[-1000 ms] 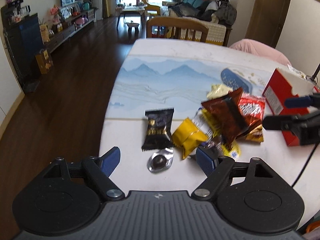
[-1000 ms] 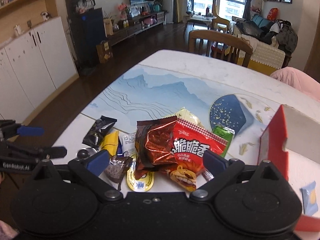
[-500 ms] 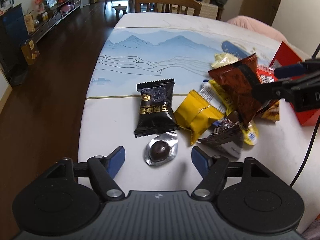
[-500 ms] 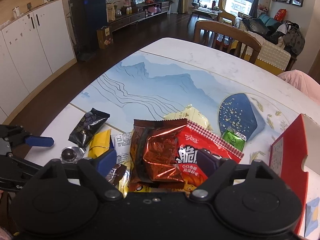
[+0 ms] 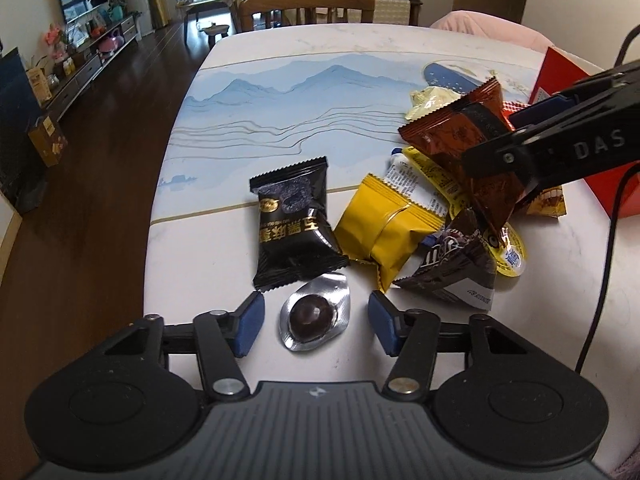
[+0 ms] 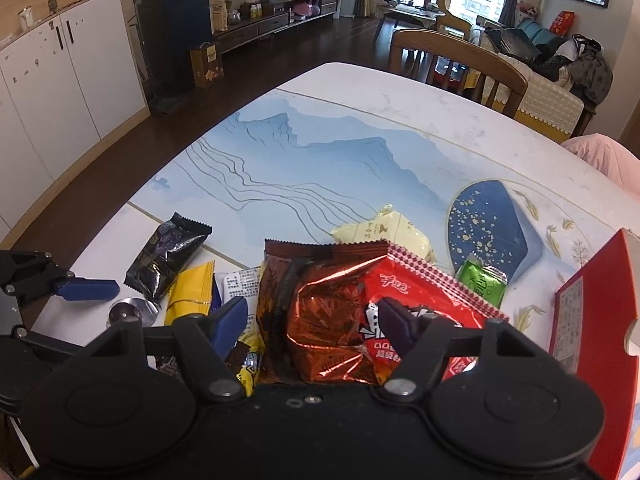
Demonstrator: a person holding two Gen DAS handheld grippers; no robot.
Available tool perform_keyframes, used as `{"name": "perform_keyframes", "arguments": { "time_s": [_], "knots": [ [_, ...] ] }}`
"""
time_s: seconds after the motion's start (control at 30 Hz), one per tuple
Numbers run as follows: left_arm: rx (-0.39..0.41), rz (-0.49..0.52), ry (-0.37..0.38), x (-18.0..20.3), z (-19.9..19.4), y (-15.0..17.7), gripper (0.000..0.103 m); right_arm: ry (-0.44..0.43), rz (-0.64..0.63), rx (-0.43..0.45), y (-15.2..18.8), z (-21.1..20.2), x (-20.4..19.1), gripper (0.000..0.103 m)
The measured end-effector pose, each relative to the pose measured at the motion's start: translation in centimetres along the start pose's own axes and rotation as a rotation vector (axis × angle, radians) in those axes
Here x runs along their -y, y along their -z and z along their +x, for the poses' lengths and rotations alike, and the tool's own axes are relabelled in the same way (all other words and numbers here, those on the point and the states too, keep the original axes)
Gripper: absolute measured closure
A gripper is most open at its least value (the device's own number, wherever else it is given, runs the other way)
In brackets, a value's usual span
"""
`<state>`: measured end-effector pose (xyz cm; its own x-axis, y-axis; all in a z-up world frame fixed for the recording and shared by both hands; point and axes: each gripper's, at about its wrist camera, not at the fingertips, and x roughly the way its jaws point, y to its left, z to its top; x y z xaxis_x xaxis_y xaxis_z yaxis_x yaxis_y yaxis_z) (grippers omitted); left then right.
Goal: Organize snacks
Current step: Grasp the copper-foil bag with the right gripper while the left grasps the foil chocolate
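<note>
A silver foil cup with a dark chocolate ball (image 5: 315, 319) lies on the table between the open fingers of my left gripper (image 5: 316, 322). A black snack packet (image 5: 294, 222) lies just beyond it. A yellow packet (image 5: 386, 224) and a dark brown packet (image 5: 456, 268) lie to the right. My right gripper (image 6: 312, 326) is open, its fingers on either side of a shiny brown packet (image 6: 320, 304) that lies on a red packet (image 6: 424, 300). In the left wrist view the brown packet (image 5: 464, 140) sits in the right gripper.
A red box (image 6: 596, 304) stands at the right of the pile. A pale yellow packet (image 6: 384, 232), a green packet (image 6: 482, 282) and a blue painted patch (image 6: 492, 220) lie beyond. A wooden chair (image 5: 308, 6) stands at the table's far end. The table's left edge (image 5: 160, 184) drops to the floor.
My left gripper moved forward and down so its fingers now flank the foil chocolate cup. My right gripper moved in around the shiny brown packet.
</note>
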<state>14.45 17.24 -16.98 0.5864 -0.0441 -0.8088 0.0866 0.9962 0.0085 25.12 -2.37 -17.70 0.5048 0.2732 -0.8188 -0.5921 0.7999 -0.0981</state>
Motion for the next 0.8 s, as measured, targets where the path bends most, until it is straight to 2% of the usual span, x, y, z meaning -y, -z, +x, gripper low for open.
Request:
{"name": "perform_keyframes", "arguments": {
  "time_s": [0.07, 0.17, 0.33, 0.5, 0.8],
  "knots": [
    [0.005, 0.007, 0.005, 0.2, -0.1, 0.0, 0.057, 0.000, -0.004, -0.006, 0.0, 0.2, -0.1, 0.034],
    [0.010, 0.017, 0.007, 0.3, -0.1, 0.0, 0.067, -0.002, -0.004, -0.016, 0.0, 0.6, -0.2, 0.042],
    [0.017, 0.013, -0.001, 0.5, -0.2, 0.0, 0.068, 0.002, 0.009, -0.015, 0.3, 0.6, -0.1, 0.049],
    [0.014, -0.024, -0.001, 0.3, -0.2, -0.1, 0.069, 0.000, 0.043, -0.007, 0.3, 0.3, 0.4, 0.062],
    [0.020, -0.091, 0.003, -0.4, -1.1, 0.1, 0.069, -0.001, 0.068, 0.010, 0.7, -1.1, 0.6, 0.063]
  ]
}}
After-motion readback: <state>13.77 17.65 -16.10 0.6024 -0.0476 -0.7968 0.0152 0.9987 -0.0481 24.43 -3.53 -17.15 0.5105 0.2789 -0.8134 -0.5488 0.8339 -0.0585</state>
